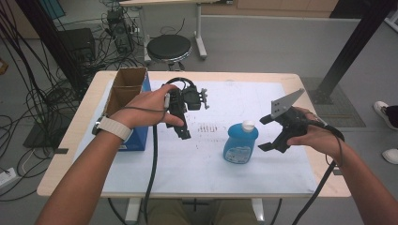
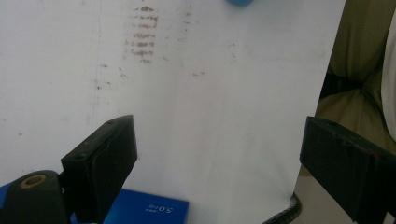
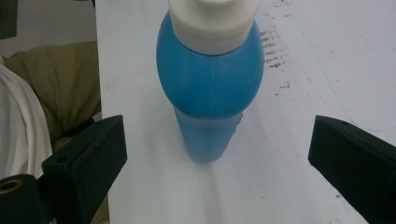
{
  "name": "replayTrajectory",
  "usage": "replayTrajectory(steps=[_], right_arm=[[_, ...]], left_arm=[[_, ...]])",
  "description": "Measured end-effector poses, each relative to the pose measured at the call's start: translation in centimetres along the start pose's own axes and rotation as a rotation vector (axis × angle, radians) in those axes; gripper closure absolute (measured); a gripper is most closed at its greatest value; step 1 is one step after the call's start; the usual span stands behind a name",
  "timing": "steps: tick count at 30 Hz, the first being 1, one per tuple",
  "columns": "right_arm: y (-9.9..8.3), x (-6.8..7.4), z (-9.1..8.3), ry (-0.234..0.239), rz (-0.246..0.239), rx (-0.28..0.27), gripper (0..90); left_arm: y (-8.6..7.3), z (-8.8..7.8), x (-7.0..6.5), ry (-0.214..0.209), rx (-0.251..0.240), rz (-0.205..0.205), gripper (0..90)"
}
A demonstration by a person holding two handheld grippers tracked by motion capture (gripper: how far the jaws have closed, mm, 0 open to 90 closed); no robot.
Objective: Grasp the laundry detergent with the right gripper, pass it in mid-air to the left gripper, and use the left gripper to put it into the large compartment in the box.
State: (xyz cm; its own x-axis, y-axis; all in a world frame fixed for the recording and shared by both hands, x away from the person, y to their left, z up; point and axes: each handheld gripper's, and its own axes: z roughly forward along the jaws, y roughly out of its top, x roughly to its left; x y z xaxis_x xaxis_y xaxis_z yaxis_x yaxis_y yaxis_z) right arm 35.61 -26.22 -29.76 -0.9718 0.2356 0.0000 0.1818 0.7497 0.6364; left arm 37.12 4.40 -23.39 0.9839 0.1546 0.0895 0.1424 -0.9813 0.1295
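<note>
My right tool (image 1: 265,133) beside the blue bottle (image 1: 240,143)
At frame centre the bottle stood upright; both tools were spread apart, my left tool (image 1: 180,123) holding nothing.

bottle cap (image 3: 214,18): top cut off by the right gripper view's upper edge
bottle label (image 1: 237,152): print too small to read

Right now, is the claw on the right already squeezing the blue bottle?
No: in the right gripper view the right claw stands wide open, with white table showing between each jaw and the blue bottle.
</note>
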Motion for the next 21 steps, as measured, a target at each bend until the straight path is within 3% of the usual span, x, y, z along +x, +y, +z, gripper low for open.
replayTrajectory(steps=[21], right_arm=[[-1.4,0.1,1.0,0.0,0.007,-0.045,5.2]], left_arm=[[-0.2,0.3,0.0,-0.004,-0.004,-0.008,11.5]])
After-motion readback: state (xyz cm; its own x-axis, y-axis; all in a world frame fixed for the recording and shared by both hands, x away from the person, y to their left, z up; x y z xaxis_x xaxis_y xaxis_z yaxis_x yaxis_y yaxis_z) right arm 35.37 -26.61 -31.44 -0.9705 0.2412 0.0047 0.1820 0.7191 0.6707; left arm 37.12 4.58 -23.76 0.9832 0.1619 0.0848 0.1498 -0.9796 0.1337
